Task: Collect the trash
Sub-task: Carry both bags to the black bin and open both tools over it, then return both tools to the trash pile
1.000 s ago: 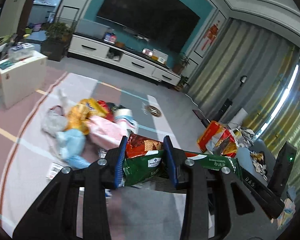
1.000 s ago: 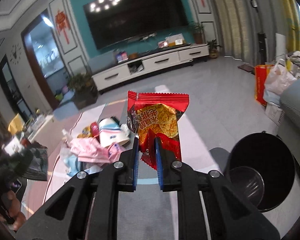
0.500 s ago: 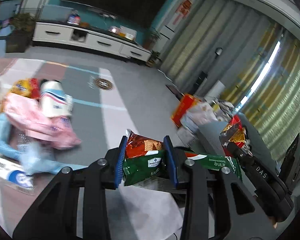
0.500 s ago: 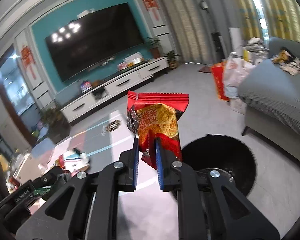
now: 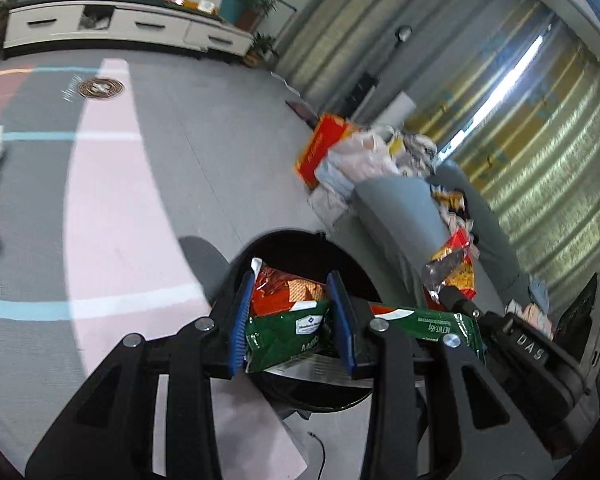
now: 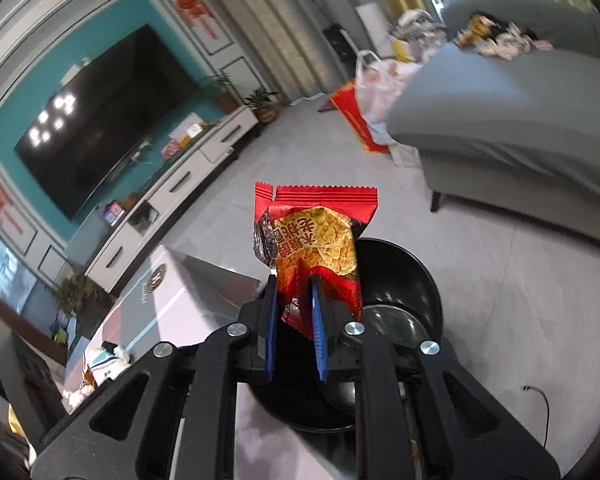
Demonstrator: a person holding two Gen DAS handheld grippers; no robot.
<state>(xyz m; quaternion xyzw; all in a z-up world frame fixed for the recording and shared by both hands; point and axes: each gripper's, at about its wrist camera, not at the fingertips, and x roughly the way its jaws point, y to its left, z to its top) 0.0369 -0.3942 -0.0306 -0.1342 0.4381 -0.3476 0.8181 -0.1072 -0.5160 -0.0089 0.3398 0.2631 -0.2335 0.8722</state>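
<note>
My left gripper point(image 5: 290, 320) is shut on a green and red snack bag point(image 5: 288, 312) and holds it over the open black trash bin point(image 5: 300, 248). My right gripper point(image 6: 294, 320) is shut on a red and yellow snack wrapper point(image 6: 320, 236), held upright above the same black bin point(image 6: 404, 276). In the left wrist view the right gripper point(image 5: 444, 294) shows at the right with its wrapper point(image 5: 456, 268).
A grey sofa point(image 6: 508, 112) with loose items on it stands right of the bin. A red bag and white plastic bags point(image 5: 340, 156) lie beside it. A white TV cabinet point(image 6: 172, 200) lines the far wall. More trash point(image 6: 100, 368) lies on the mat at left.
Both grippers have swung right from the trash pile to above the black bin, each still holding its wrapper.
</note>
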